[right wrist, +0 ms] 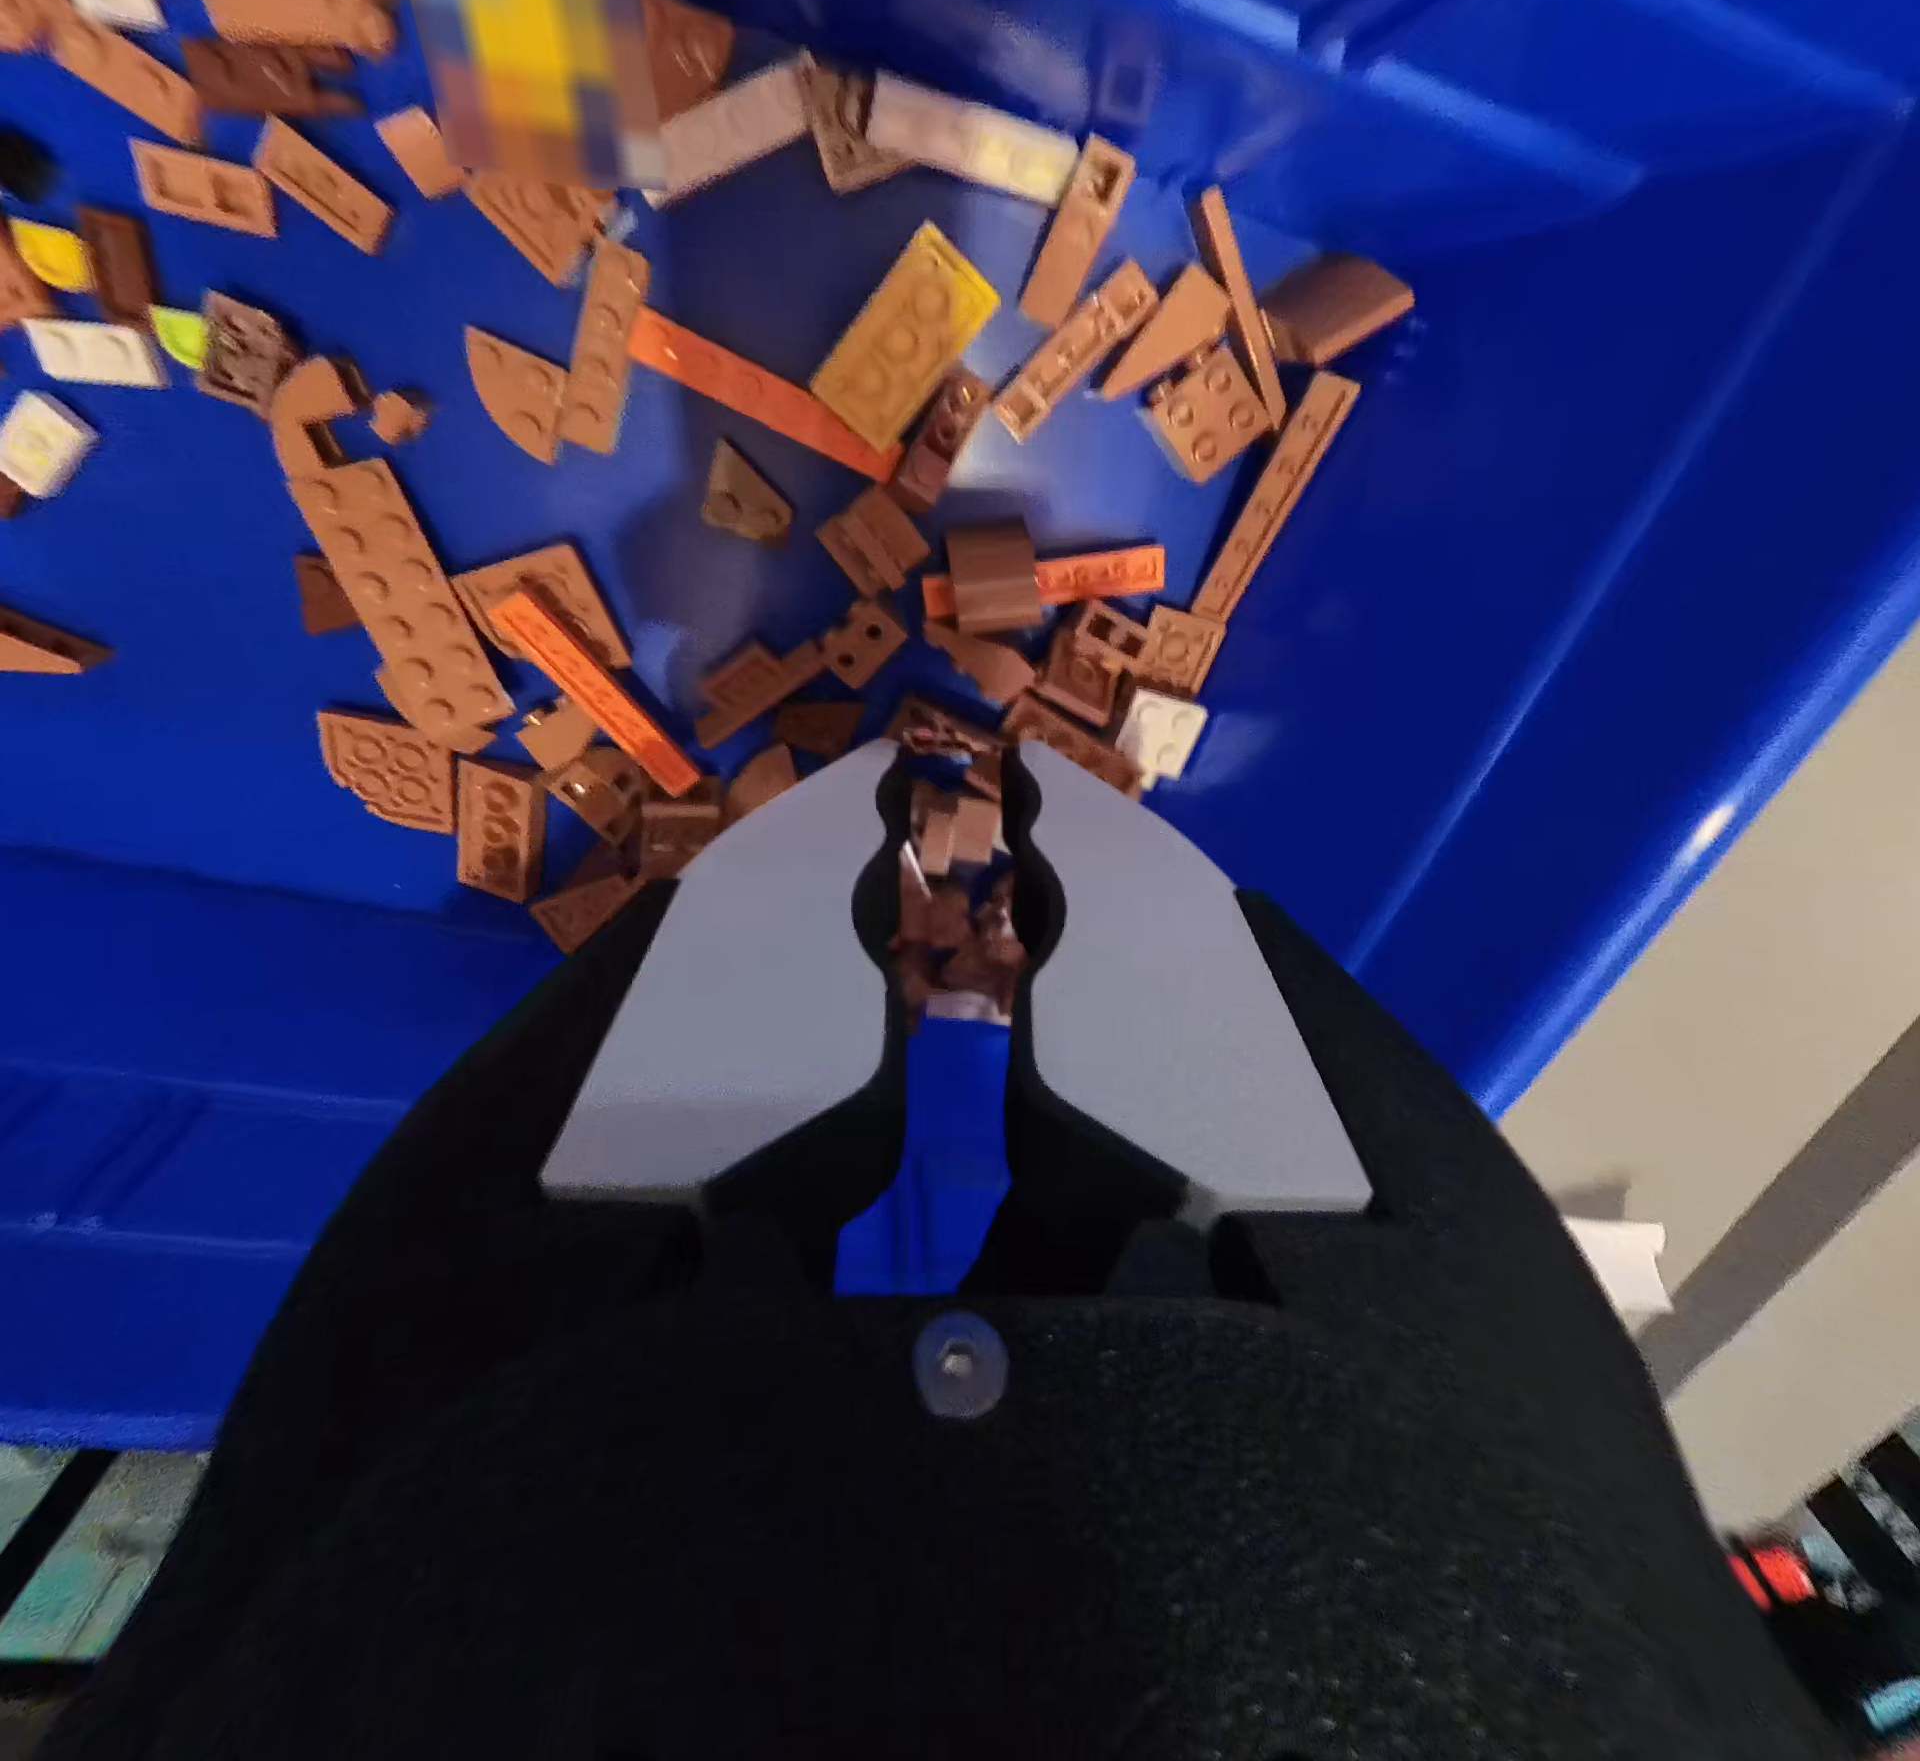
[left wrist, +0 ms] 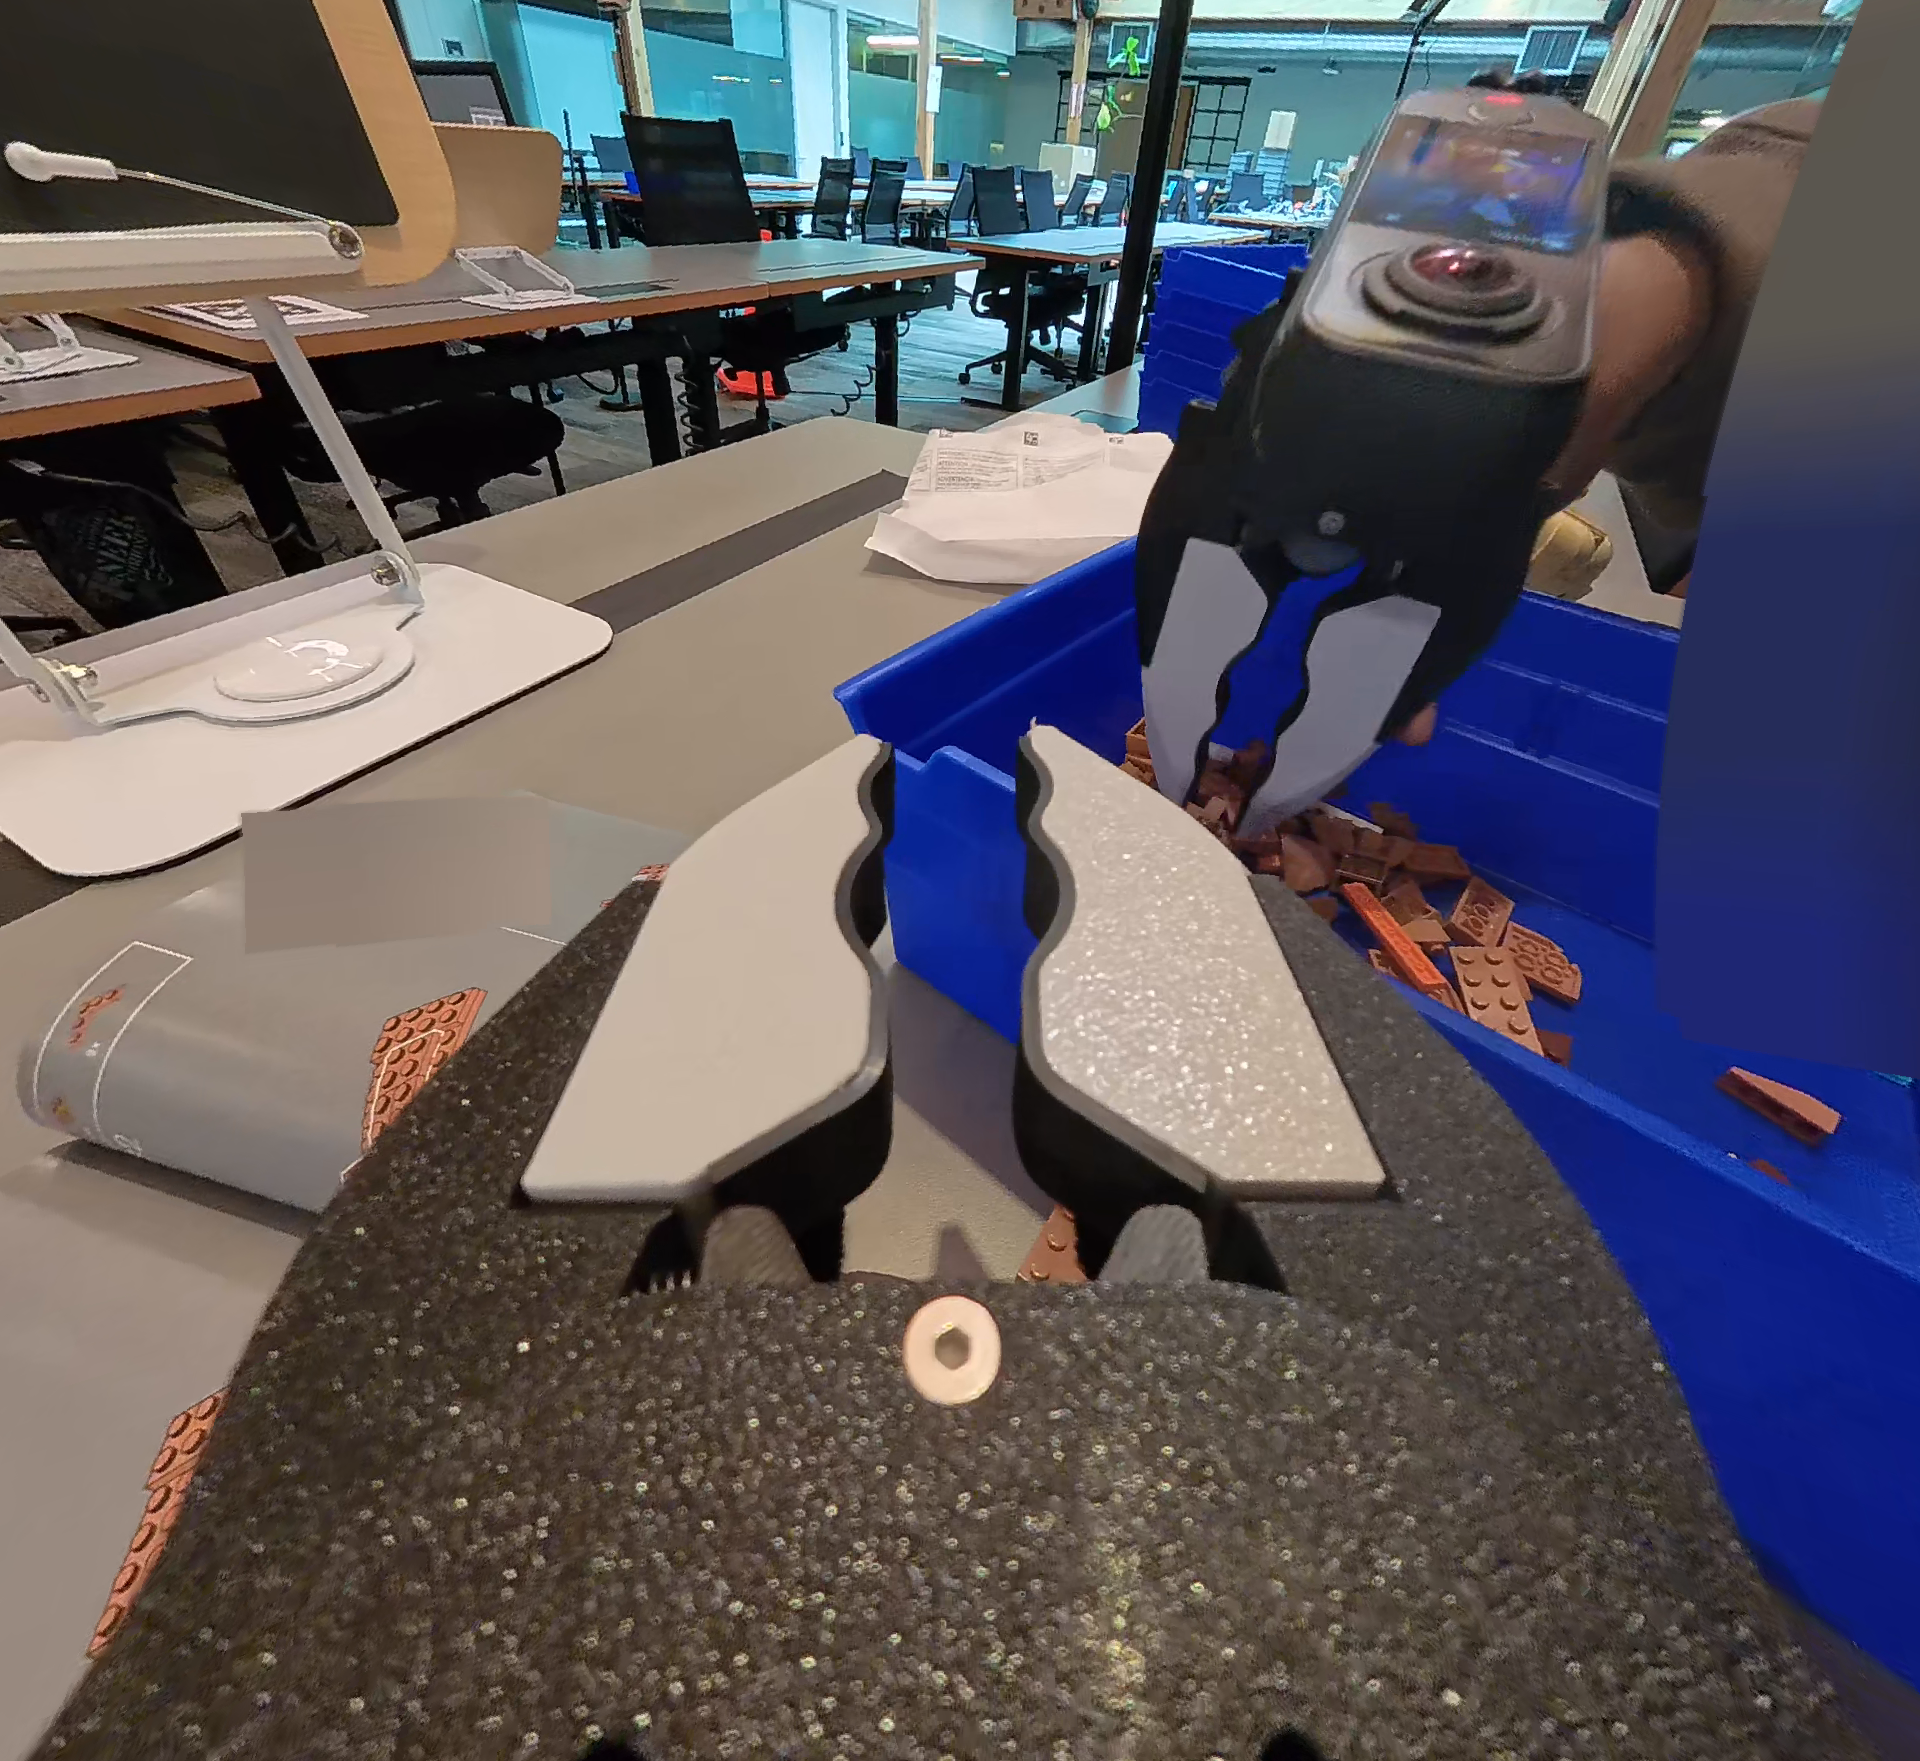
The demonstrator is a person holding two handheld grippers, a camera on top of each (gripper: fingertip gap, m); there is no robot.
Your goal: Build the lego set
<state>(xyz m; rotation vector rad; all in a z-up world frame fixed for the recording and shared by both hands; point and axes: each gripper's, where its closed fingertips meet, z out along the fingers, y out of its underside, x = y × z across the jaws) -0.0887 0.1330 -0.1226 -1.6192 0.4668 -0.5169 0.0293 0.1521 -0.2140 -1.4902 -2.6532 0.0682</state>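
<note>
My left gripper [left wrist: 954, 745] is open and empty. It hovers over the grey table [left wrist: 675, 672], just outside the near wall of the blue bin [left wrist: 966, 890]. A brown plate [left wrist: 1055, 1246] lies on the table under it. My right gripper [right wrist: 958, 750] is inside the bin with its tips down in a heap of brown Lego pieces [right wrist: 416, 589]. Its jaws stand a little apart with small brown pieces [right wrist: 951, 838] in the gap; no firm hold shows. It also shows in the left wrist view [left wrist: 1226, 802], tilted down into the heap [left wrist: 1455, 942].
An instruction booklet [left wrist: 239, 1046] with printed brown parts lies at the left on the table. A white stand [left wrist: 312, 672] holding a dark screen is behind it. White paper [left wrist: 1018, 506] lies beyond the bin. Yellow [right wrist: 904, 335], orange [right wrist: 748, 386] and white [right wrist: 1162, 729] pieces mix with the brown ones. Spacing between my two grippers at the tips: around 15 centimetres.
</note>
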